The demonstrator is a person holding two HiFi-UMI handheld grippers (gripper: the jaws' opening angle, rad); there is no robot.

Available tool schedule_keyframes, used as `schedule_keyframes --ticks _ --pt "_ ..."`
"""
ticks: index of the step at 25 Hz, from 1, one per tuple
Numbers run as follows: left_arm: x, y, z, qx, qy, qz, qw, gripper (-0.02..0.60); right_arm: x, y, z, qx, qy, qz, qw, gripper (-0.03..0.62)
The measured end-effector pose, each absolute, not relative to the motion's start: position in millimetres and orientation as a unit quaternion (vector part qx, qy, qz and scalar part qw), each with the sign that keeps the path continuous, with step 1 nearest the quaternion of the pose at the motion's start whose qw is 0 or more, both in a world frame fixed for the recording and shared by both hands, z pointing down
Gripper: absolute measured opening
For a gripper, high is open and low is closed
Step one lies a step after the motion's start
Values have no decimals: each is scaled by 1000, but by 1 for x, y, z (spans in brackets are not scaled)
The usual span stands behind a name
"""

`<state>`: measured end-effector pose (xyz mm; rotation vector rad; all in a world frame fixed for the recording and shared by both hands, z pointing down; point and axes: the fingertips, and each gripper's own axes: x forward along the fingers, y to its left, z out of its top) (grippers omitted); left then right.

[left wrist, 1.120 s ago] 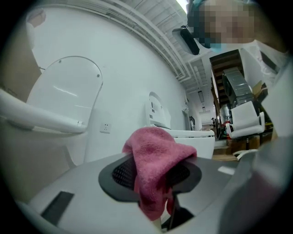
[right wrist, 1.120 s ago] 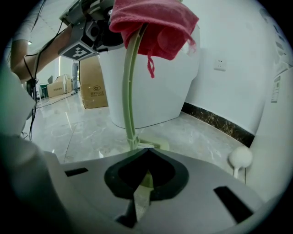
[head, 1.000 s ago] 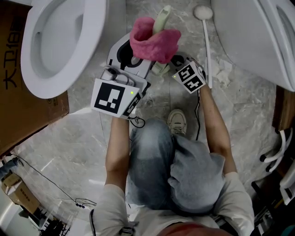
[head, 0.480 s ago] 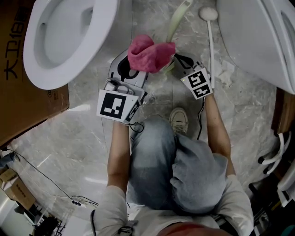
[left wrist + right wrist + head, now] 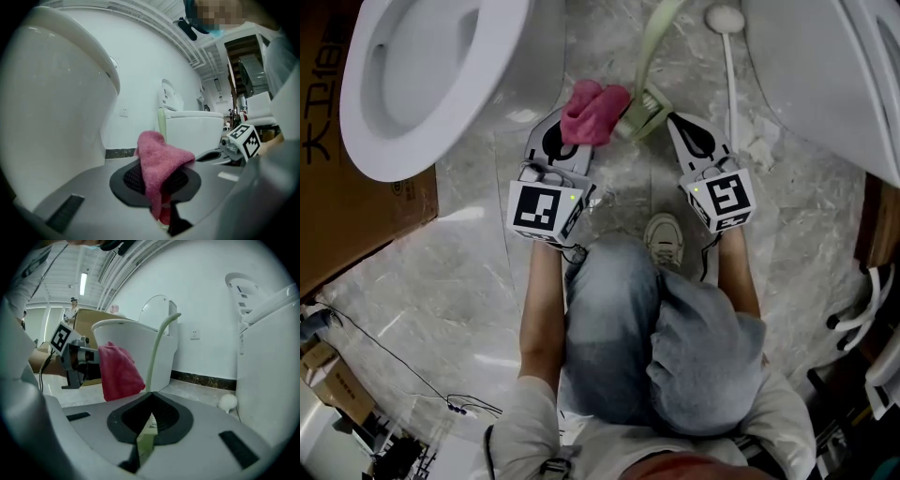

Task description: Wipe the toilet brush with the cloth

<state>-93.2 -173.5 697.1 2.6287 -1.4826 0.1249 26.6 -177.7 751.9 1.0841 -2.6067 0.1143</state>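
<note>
In the head view a pale green toilet brush (image 5: 643, 105) slants over the marble floor, its handle running up out of the picture. My right gripper (image 5: 670, 120) is shut on its lower end; the right gripper view shows the green piece (image 5: 146, 439) pinched between the pads and the handle (image 5: 157, 350) curving up. A pink cloth (image 5: 592, 111) touches the brush's left side. My left gripper (image 5: 572, 129) has its jaws closing on the cloth, and in the left gripper view the cloth (image 5: 157, 161) drapes over the pads and is squeezed between them.
A white toilet bowl (image 5: 422, 75) stands at the upper left, beside a brown cardboard box (image 5: 337, 187). Another white toilet (image 5: 825, 66) fills the upper right. A white stick with a round head (image 5: 724, 19) lies on the floor by it. The person's shoe (image 5: 661, 244) is below the grippers.
The cloth, wrapped loosely round the handle before, is now bunched small at the brush's left side. The right gripper has drawn back toward the person, and the left gripper's jaws have narrowed on the cloth.
</note>
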Motion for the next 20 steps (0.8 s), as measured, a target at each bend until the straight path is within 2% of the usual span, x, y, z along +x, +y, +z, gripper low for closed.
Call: schedule_keyframes --ticks 20 --pt "-86 -170 704 870 -488 46 60 46 27 -164 720 372 -918 17 137 -6"
